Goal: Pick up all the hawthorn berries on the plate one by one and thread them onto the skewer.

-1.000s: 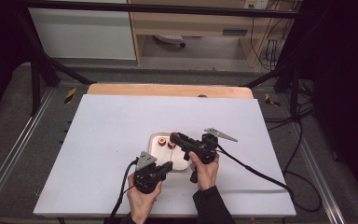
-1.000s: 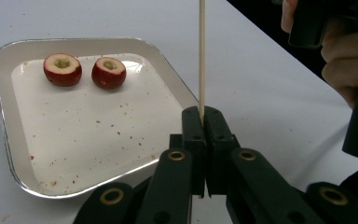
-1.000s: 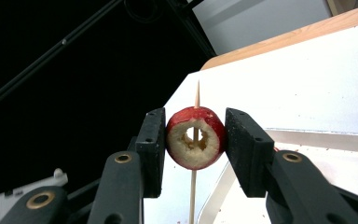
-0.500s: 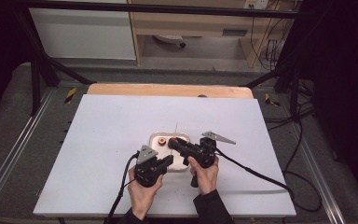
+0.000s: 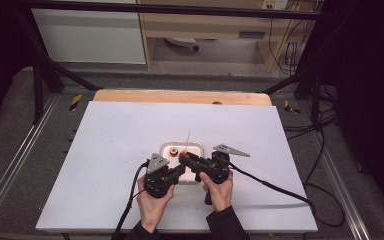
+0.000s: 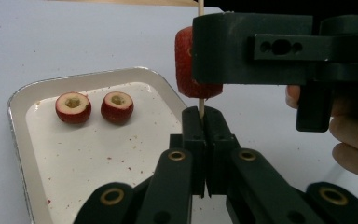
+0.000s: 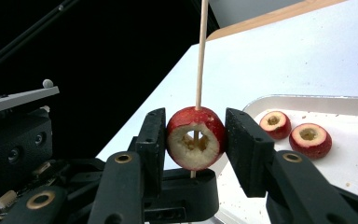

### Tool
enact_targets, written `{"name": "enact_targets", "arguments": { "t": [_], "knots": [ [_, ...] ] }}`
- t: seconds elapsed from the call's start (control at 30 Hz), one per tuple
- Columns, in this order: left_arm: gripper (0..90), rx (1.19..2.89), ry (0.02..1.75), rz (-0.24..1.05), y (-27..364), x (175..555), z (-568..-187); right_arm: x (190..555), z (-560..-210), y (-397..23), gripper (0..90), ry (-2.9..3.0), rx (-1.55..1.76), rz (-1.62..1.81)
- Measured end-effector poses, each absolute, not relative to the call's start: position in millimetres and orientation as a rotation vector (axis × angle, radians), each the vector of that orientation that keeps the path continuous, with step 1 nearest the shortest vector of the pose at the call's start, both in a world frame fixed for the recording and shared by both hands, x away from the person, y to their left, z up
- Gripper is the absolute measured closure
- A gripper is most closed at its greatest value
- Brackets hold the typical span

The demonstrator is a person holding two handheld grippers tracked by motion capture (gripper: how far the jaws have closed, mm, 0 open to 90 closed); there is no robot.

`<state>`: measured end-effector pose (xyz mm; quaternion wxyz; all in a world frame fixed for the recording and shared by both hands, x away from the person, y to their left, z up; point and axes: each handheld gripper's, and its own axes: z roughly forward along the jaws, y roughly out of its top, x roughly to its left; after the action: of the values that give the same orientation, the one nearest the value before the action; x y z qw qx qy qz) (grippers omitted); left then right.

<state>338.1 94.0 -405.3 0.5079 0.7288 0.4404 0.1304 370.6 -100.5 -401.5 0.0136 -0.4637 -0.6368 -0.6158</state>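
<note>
In the high view, the left gripper (image 5: 176, 171) and the right gripper (image 5: 184, 158) are meeting just in front of the white tray (image 5: 196, 148) on the counter (image 5: 105, 150). In the left gripper view, its fingers are pressing together on the wooden skewer (image 6: 200, 108), directly under the red fruit (image 6: 184, 63). In the right gripper view, its fingers are clamping this cored fruit (image 7: 195, 137) from both sides, the skewer (image 7: 200, 56) is passing upright through it, and two more fruits (image 7: 309, 139) are lying in the tray to the right of the fingers.

Three cored fruits (image 7: 196, 138), one skewer (image 7: 201, 51), one tray (image 6: 93, 77)

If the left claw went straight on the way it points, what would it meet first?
Probably the red fruit threaded on the skewer it pinches, held directly ahead in the right claw; depth beyond that is unclear.
</note>
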Motion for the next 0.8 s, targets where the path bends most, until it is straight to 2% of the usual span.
{"name": "enact_targets", "arguments": {
  "t": [0.2,0.63,0.8],
  "knots": [
    [88.6,1.767,1.053,0.304,96.1,338.4,-408.5,371.6,-403.1,-100.5,57.8,-2.015,-1.430,-1.895],
    [88.6,1.797,1.044,0.325,117.3,334.1,-417.0,379.8,-394.5,-114.2,22.7,-2.245,-1.374,-1.790],
    [88.6,1.806,1.032,0.341,129.8,330.3,-418.4,386.2,-394.0,-118.7,13.0,-2.343,-1.375,-1.711]
  ]
}}
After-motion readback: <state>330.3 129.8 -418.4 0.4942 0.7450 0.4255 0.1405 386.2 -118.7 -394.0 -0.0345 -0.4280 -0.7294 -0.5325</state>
